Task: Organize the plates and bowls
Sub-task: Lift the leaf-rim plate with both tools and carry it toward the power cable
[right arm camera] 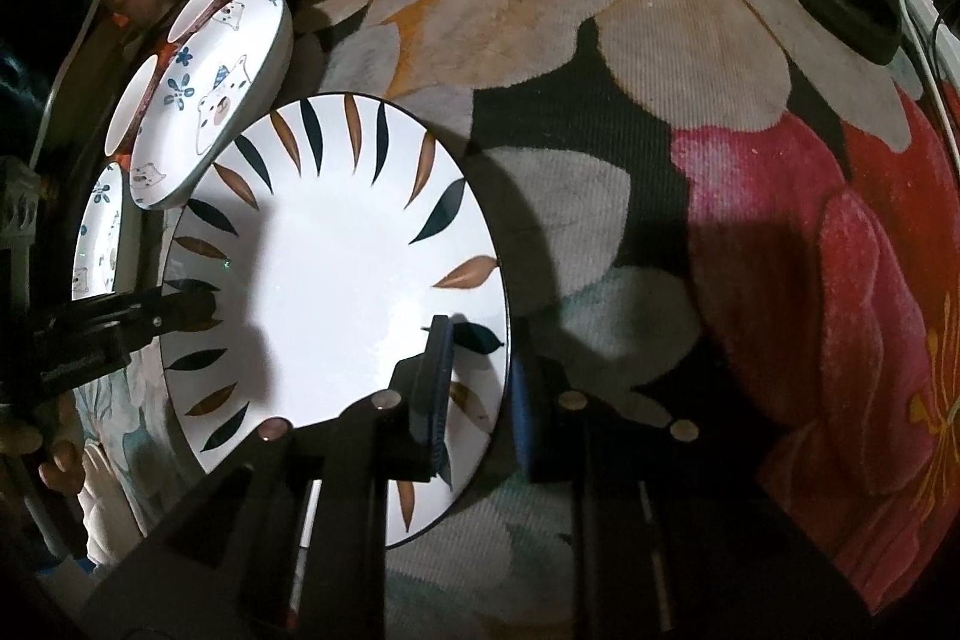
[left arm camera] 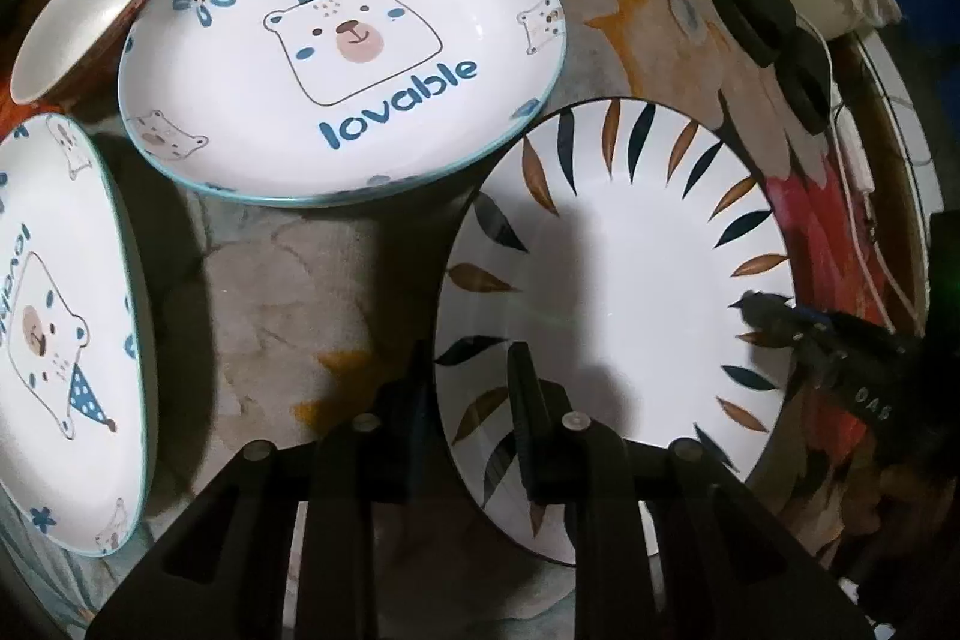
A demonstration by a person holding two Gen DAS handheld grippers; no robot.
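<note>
Nearby, two bear plates [left arm camera: 336,58] and bowls [left arm camera: 90,10] are crowding the leaf-patterned plate [left arm camera: 618,274] from nine to eleven o'clock. Left gripper [left arm camera: 480,436] is pinching its seven o'clock rim; right gripper [right arm camera: 480,394] is clamping its four o'clock rim, fingers narrow.

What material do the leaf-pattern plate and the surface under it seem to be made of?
Leaf-pattern plate: probably glazed ceramic; its white face is smooth with soft glare and a thin dark rim. Flowered cloth under it: woven or printed textile, matte, with fine ribs visible in the petals.
</note>
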